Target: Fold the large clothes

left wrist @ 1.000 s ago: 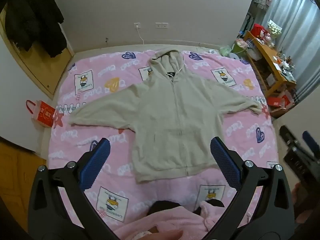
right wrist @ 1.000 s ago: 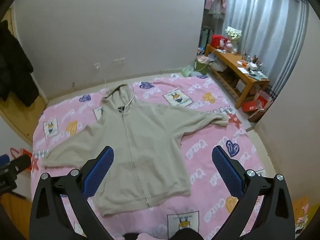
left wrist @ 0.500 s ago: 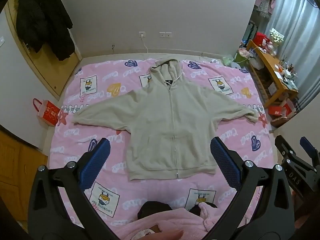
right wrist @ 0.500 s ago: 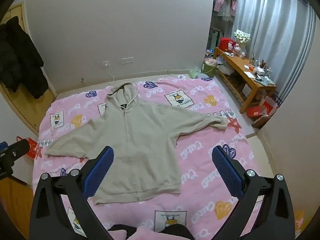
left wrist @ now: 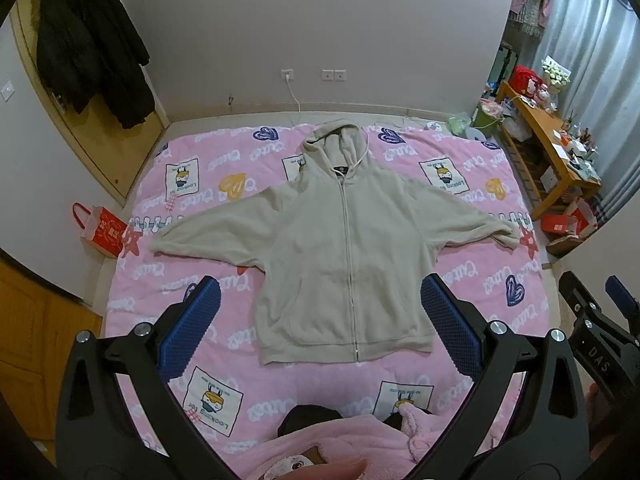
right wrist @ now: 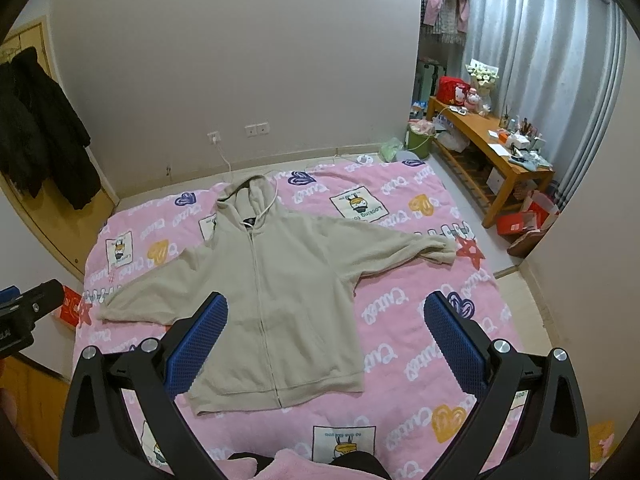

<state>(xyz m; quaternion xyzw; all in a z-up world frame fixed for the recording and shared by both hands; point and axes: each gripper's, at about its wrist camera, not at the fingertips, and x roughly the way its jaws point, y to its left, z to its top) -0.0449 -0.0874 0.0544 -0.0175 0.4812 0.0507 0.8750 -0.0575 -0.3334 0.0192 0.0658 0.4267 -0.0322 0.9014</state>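
The pink printed bedspread (left wrist: 480, 280) is taking up most of both views, and one beige zip hoodie (left wrist: 344, 248) is lying flat on it, front up, zipped, hood toward the far wall, its two sleeves spreading out to either side. The left gripper (left wrist: 320, 320) is hovering high above the hem end with its jaws standing wide apart and nothing between them; the right gripper (right wrist: 326, 332) is hanging likewise, jaws wide apart and empty, well clear of the cloth. Risks, as judged from here: the fleece is looking thick, so a shallow pinch is likely catching only the top layer and the fold is dragging the front off the back; the right sleeve cuff (right wrist: 440, 250) is lying near the bed edge and is liable to slide off if pulled outward; the drawstring (left wrist: 362, 156) is trailing loose and could be snagging in a fold. Count: one bedspread, one hoodie, two sleeves, two grippers, one dark coat (left wrist: 96, 52) hanging on the wall, one wooden bench (right wrist: 492, 152), one red bag (left wrist: 104, 228) on the floor.
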